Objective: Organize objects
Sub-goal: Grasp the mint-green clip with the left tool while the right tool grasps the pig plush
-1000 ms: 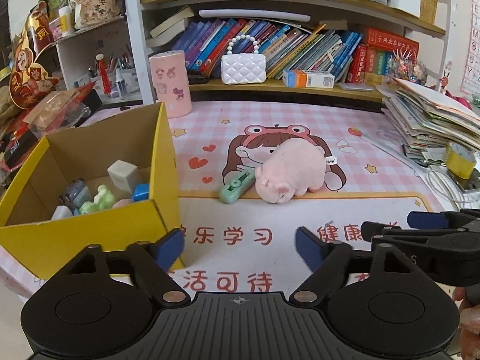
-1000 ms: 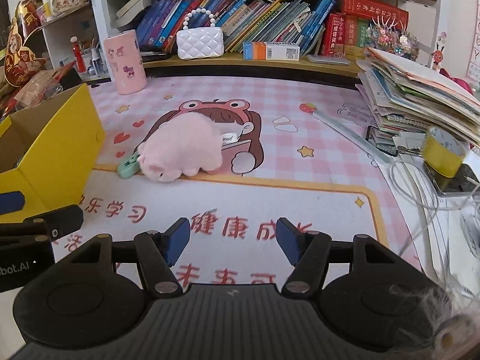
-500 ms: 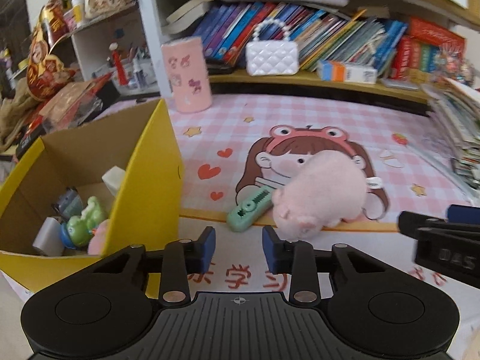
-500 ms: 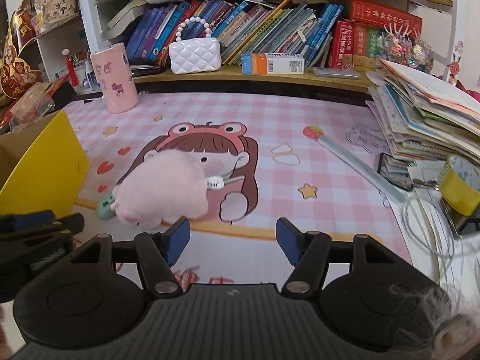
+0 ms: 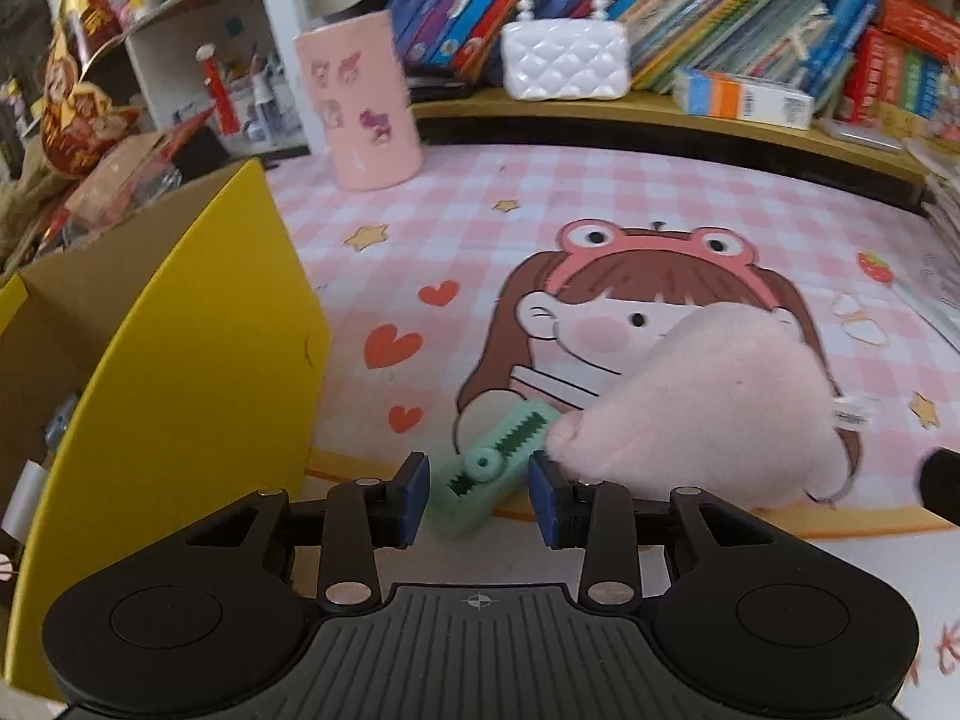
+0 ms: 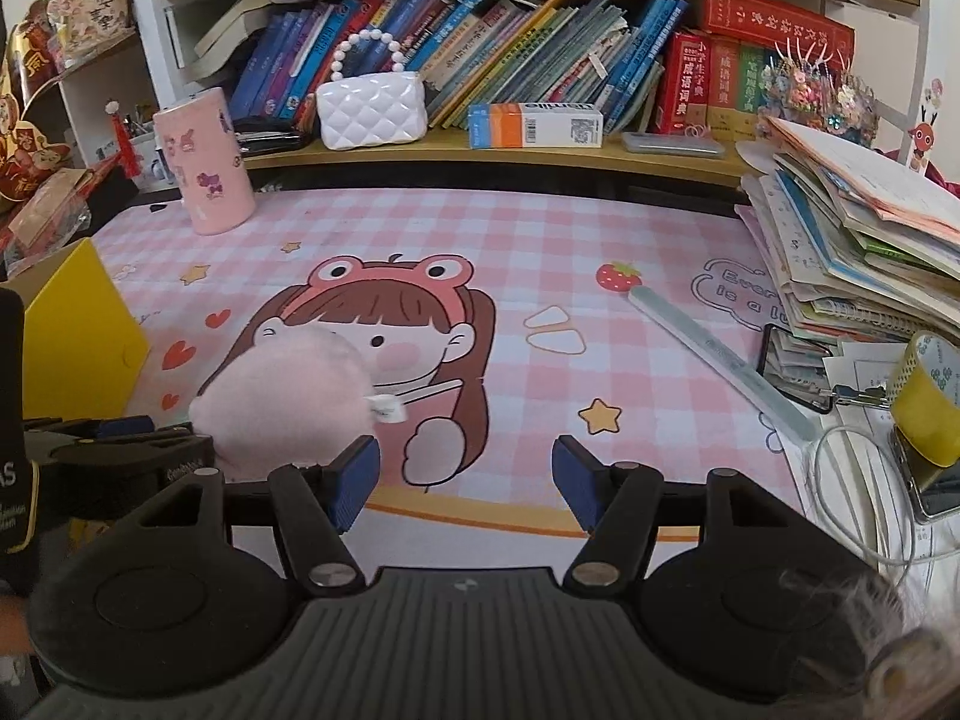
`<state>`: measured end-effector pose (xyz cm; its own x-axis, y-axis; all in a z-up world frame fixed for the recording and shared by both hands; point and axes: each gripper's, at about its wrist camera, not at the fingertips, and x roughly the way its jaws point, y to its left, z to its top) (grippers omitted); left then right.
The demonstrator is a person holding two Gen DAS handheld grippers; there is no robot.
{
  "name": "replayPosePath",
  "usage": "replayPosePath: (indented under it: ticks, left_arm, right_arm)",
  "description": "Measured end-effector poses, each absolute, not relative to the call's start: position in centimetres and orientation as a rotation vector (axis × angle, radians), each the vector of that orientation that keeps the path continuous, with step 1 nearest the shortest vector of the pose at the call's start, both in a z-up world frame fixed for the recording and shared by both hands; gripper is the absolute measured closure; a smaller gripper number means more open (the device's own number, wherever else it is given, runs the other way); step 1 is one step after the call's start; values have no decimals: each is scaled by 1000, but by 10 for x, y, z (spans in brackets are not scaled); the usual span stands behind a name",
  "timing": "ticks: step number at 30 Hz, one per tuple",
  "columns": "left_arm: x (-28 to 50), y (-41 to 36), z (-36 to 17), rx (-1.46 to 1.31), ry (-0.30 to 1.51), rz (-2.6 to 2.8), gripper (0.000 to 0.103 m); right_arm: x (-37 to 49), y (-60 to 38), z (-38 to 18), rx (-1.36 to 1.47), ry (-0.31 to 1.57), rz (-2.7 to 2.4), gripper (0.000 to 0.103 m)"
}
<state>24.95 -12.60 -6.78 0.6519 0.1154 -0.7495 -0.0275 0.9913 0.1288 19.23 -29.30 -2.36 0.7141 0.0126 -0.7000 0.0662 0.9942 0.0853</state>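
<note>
Between left tongs, green clip, untouched

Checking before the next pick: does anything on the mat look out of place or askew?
Two loose items: a green clip lies at an angle, its far end against the pink plush toy, which slumps over the mat's printed girl. Both lie outside the yellow box. The left gripper straddles the clip, open.
</note>
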Motion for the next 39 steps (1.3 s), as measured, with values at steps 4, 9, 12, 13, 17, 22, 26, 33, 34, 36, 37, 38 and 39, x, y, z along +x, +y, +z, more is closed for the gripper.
replayPosePath:
  ticks: [4, 9, 12, 13, 17, 22, 26, 33, 34, 36, 37, 38, 39]
  left_arm:
    - [260, -117, -73, 67, 873, 87, 67]
    - [268, -107, -79, -1, 889, 64, 68]
    - [264, -108, -79, 9, 888, 40, 69]
    - [263, -108, -79, 10, 891, 33, 69]
    - [255, -109, -76, 13, 905, -10, 80]
    - [231, -102, -65, -53, 913, -36, 80]
    - [206, -95, -50, -83, 907, -71, 80]
    - [167, -82, -42, -85, 922, -103, 80]
    - [163, -81, -40, -84, 918, -101, 80]
    - [158, -77, -37, -88, 910, -96, 80]
    - [155, -75, -35, -90, 906, -94, 80]
    - [153, -73, -34, -94, 901, -93, 80]
    - [150, -72, -33, -99, 897, -95, 80]
  right_arm:
    - [197, -296, -25, 111, 779, -29, 40]
    - [202, -296, -25, 130, 779, -11, 38]
    - [205, -294, -23, 155, 767, 12, 34]
    - [206, -292, -22, 165, 762, 20, 31]
    - [211, -284, -20, 195, 752, 55, 21]
    - [219, -274, -17, 225, 734, 98, 8]
    - [232, -264, -23, 251, 753, 130, 4]
    - [259, -245, -56, 247, 862, 171, 4]
    - [259, -244, -58, 255, 865, 179, 8]
    - [258, -242, -57, 276, 863, 206, 21]
    - [256, -241, -56, 263, 861, 202, 25]
    - [254, -239, -53, 251, 856, 200, 30]
    - [250, -239, -51, 250, 850, 202, 32]
